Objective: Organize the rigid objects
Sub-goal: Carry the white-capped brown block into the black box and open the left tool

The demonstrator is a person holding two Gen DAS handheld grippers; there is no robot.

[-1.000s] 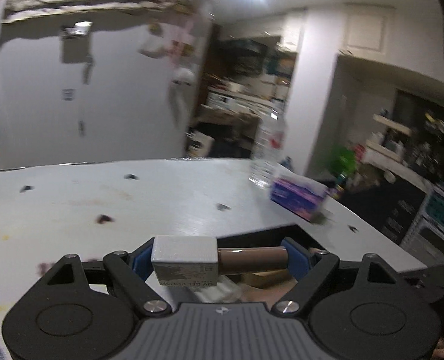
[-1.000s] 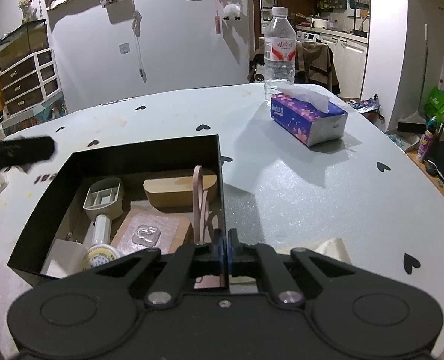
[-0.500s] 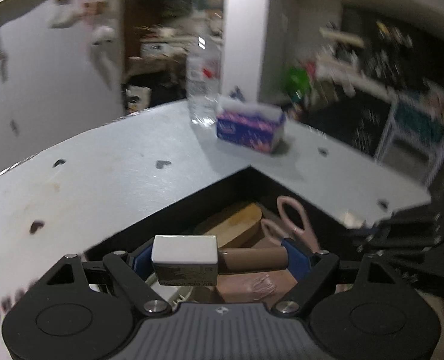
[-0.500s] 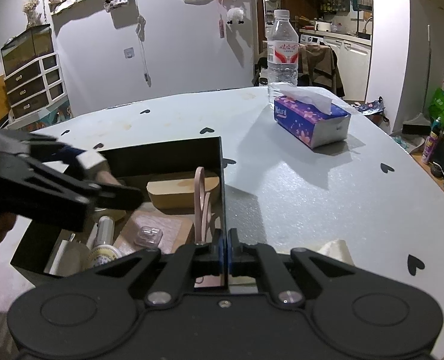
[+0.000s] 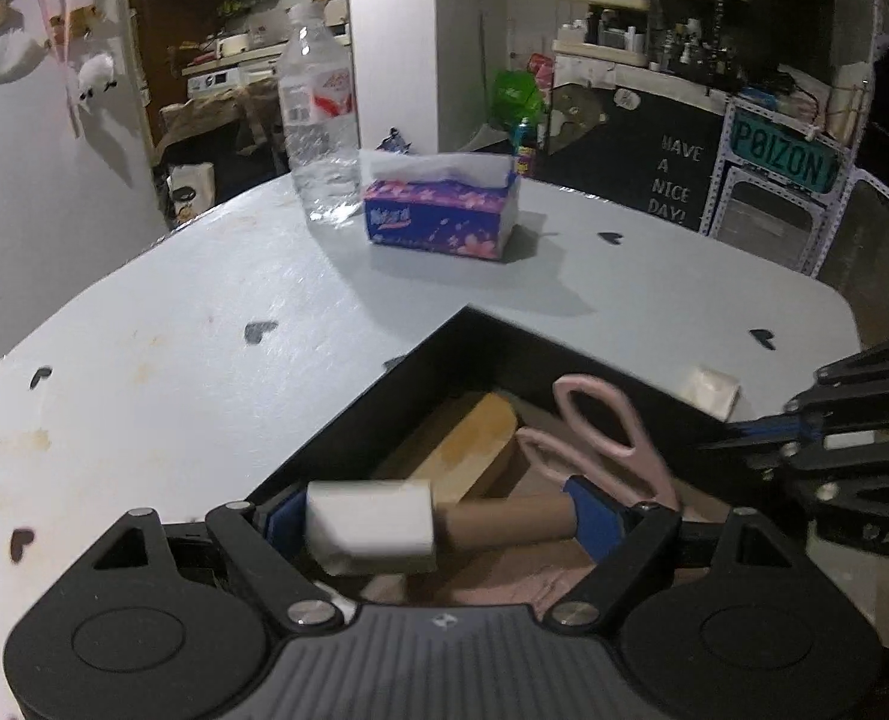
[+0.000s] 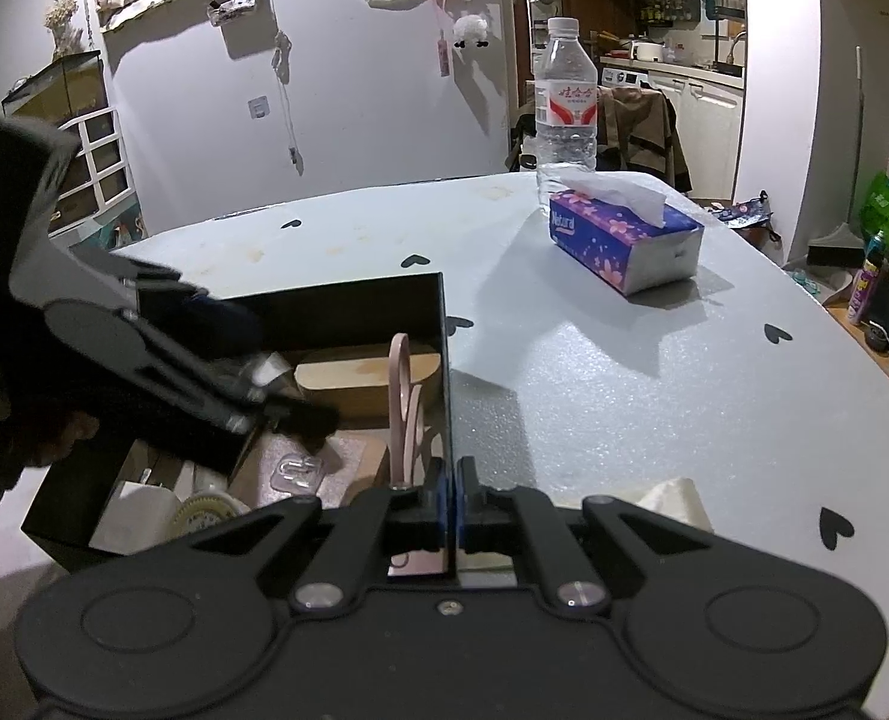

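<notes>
Between the left gripper (image 5: 438, 525) fingers sits a small mallet (image 5: 384, 525), pinched end to end, hovering over the black box (image 5: 336, 450) beside pink scissors (image 5: 600, 438); lower it clear of them before letting go. From the right view, the right gripper (image 6: 451, 498) fingers pinch the box wall, steadying it.

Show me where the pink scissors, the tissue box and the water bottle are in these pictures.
pink scissors (image 5: 594, 420), left wrist view, on the upper handle loop.
tissue box (image 6: 618, 243), right wrist view, on its purple flowered side.
water bottle (image 6: 566, 102), right wrist view, on the red and white label.
</notes>
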